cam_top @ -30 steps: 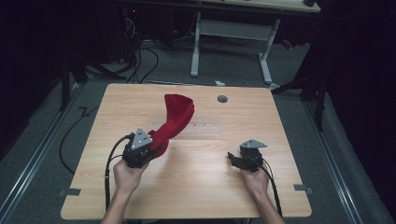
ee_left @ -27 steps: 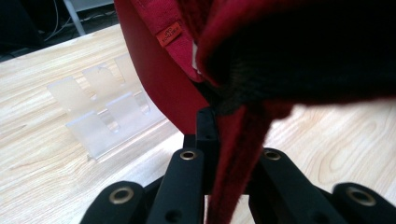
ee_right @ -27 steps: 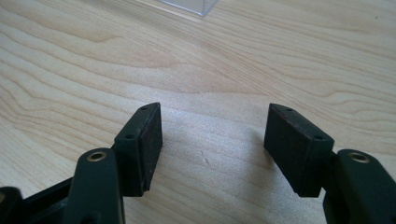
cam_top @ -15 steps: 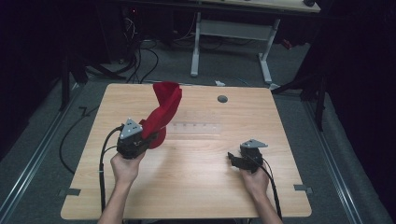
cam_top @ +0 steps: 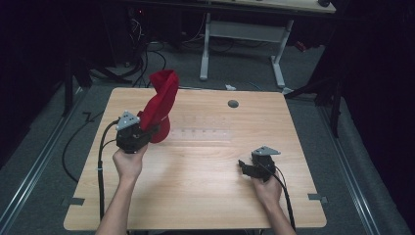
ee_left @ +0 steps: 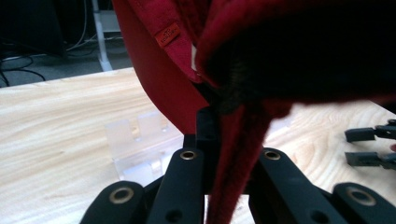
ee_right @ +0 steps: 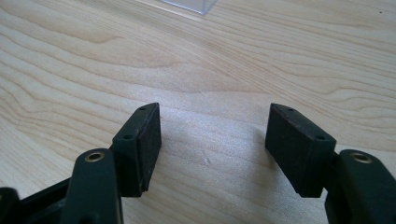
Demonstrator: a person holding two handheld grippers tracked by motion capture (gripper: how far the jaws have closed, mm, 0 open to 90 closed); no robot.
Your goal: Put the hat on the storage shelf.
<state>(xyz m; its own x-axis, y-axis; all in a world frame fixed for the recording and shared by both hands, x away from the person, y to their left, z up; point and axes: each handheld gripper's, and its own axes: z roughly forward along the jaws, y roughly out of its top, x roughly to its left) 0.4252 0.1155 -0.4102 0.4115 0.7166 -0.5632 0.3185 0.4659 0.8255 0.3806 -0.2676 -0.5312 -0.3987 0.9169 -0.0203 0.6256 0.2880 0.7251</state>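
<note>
Red cloth (cam_top: 159, 105) hangs lifted over the wooden table (cam_top: 205, 196) around ten o'clock, pinched in the left gripper (cam_top: 139, 133); raising it steadily should keep folds from snagging the clear plastic rack (cam_top: 203, 132). Right gripper (ee_right: 212, 149), jaws spread, rests at four o'clock.

Left gripper (ee_left: 219, 140) jaws' tips buried under blurred red cloth (ee_left: 299, 51).

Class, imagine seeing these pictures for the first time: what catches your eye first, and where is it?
The red cloth stands out first, lifted off the left part of the wooden table by the left gripper, whose jaws are shut on it. At the right, the right gripper rests low with jaws open, holding nothing.
</note>
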